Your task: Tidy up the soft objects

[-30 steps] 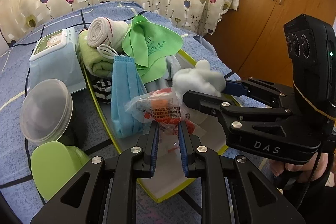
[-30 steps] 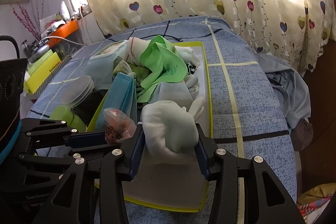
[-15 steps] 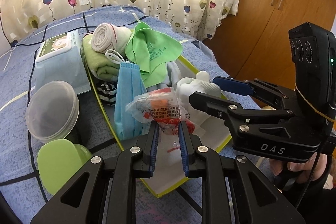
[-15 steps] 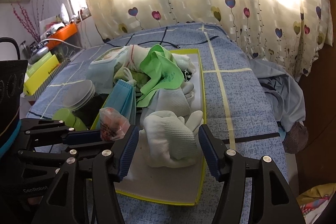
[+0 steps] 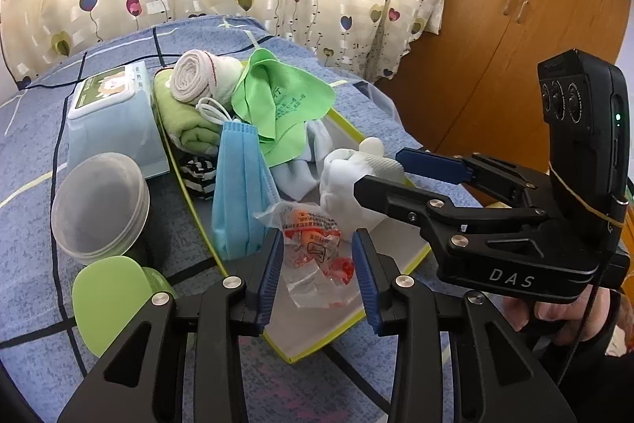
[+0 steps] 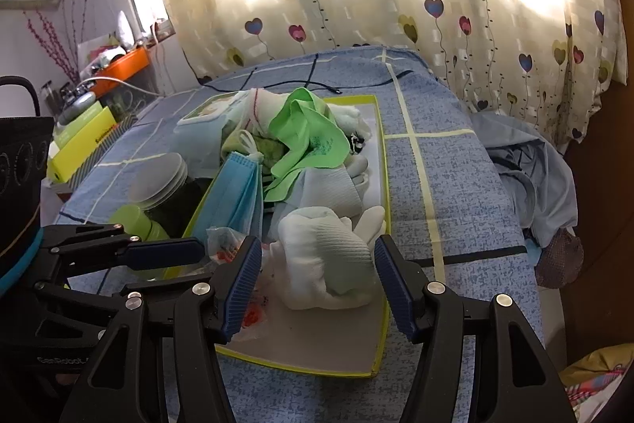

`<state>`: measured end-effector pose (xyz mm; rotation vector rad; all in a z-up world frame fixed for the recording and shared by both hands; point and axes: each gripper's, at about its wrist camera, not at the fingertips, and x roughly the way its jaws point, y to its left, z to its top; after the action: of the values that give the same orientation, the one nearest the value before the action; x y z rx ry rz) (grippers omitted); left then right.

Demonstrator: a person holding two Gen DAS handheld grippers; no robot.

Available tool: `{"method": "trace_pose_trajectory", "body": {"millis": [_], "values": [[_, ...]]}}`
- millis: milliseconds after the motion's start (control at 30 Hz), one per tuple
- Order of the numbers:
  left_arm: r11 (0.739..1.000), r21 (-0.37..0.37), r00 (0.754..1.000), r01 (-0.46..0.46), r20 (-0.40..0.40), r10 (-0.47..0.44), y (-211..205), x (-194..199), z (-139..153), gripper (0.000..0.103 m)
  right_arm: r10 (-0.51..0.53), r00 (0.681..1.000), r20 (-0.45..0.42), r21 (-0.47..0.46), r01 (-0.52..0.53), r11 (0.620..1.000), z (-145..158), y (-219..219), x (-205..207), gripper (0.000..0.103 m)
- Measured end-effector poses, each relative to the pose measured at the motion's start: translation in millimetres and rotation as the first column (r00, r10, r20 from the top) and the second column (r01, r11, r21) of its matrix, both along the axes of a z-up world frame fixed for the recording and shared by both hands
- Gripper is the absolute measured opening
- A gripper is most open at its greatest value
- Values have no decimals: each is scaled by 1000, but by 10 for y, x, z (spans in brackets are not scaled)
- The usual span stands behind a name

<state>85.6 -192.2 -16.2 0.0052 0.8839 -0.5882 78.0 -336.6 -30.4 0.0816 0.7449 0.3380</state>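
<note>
A clear plastic packet with red-orange print [image 5: 315,244] lies on the grey, yellow-rimmed tray [image 5: 317,328]. It sits between the fingers of my left gripper [image 5: 317,244], whose jaws are opening, the pads clear of it. A white knitted glove bundle [image 6: 325,260] rests on the tray [image 6: 317,335] between the wide-apart fingers of my open right gripper [image 6: 317,248], untouched. Further back on the tray lie blue face masks [image 5: 237,193], a green cloth [image 5: 285,98], a rolled white sock [image 5: 194,78] and a folded green towel [image 5: 178,117].
Left of the tray on the blue bedspread are a wet-wipes pack [image 5: 111,117], a clear lidded tub [image 5: 99,201] and a green lidded cup [image 5: 107,296]. Grey-blue clothes [image 6: 531,169] hang off the bed's right side. A wooden wardrobe [image 5: 515,26] stands beyond.
My left jaws, shut on the packet before, have spread and let it go onto the tray. My right jaws widened off the white bundle, which now lies on the tray.
</note>
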Motion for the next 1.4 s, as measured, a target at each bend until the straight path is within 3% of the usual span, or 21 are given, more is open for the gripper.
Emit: {"method": "trace_pose_trajectory", "body": {"millis": [100, 367, 867, 1033, 1400], "values": [[1000, -6, 1000, -3, -6, 3, 4, 3, -4, 37, 1, 1000, 6, 1, -1, 1000, 7, 1, -10, 59], [999, -18, 1000, -27, -2, 27, 65, -14, 17, 37, 3, 1000, -12, -6, -4, 1000, -32, 24, 1, 45], [999, -26, 999, -46, 27, 47, 127, -109, 99, 37, -19, 1000, 21, -20, 20, 1000, 97, 23, -85, 46], [998, -30, 998, -50, 43, 52, 157, -189, 152, 37, -19, 999, 27, -45, 20, 999, 151, 79, -166, 54], [996, -27, 993, -84, 80, 86, 282, -406, 262, 37, -16, 999, 40, -99, 20, 995, 262, 234, -427, 56]]}}
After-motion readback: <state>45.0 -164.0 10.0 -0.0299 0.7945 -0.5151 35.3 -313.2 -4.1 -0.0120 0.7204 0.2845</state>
